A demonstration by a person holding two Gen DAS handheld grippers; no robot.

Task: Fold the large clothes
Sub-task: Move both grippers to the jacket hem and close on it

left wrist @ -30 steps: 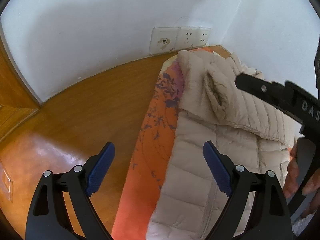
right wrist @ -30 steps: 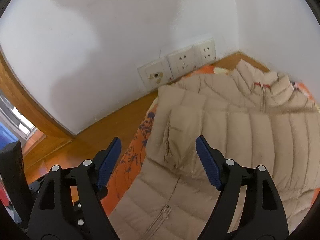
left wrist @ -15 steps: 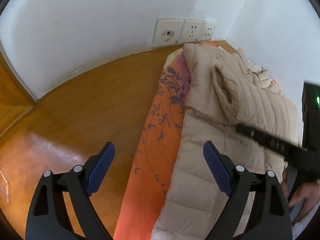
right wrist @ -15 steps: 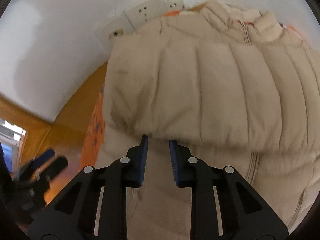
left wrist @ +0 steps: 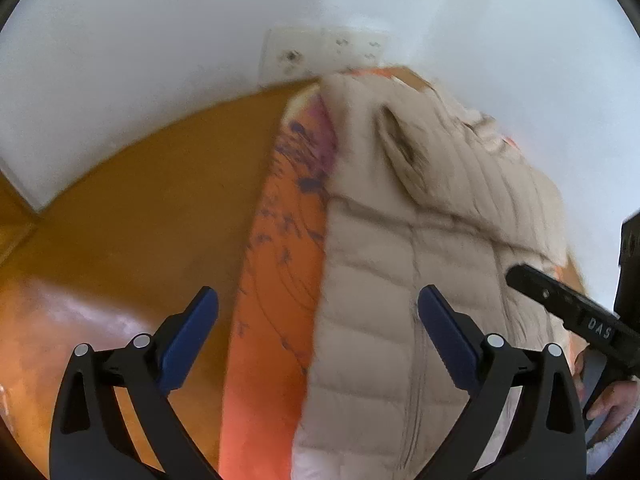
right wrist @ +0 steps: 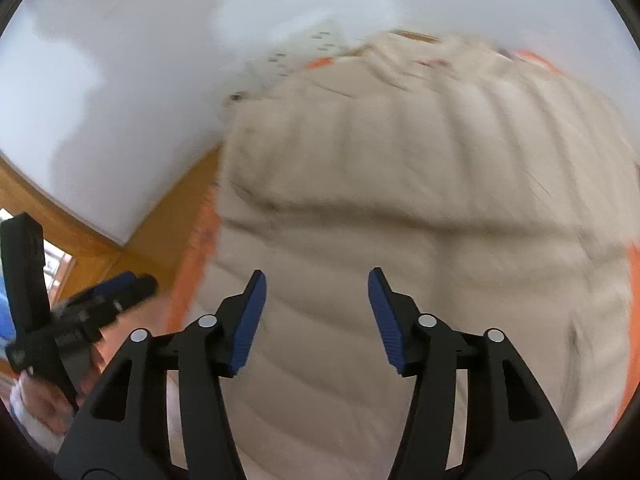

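Observation:
A beige quilted down jacket [left wrist: 404,248] lies on an orange flowered sheet [left wrist: 276,280], with one sleeve folded across its body. My left gripper [left wrist: 318,334] is open and empty, above the jacket's left edge and the sheet. My right gripper [right wrist: 316,316] is open and empty, just above the jacket's body [right wrist: 400,208], near the folded sleeve's lower edge. The right gripper also shows at the right in the left wrist view [left wrist: 568,312]. The left gripper shows at the left in the right wrist view [right wrist: 100,300]. Both views are blurred.
A brown wooden floor [left wrist: 132,216] lies left of the sheet. A white wall with a row of sockets [left wrist: 324,54] stands behind the jacket, and a second white wall closes the corner on the right.
My right gripper was nearly shut at the folded sleeve's edge half a second ago; it has opened and drawn back. My left gripper stays open and has shifted slightly.

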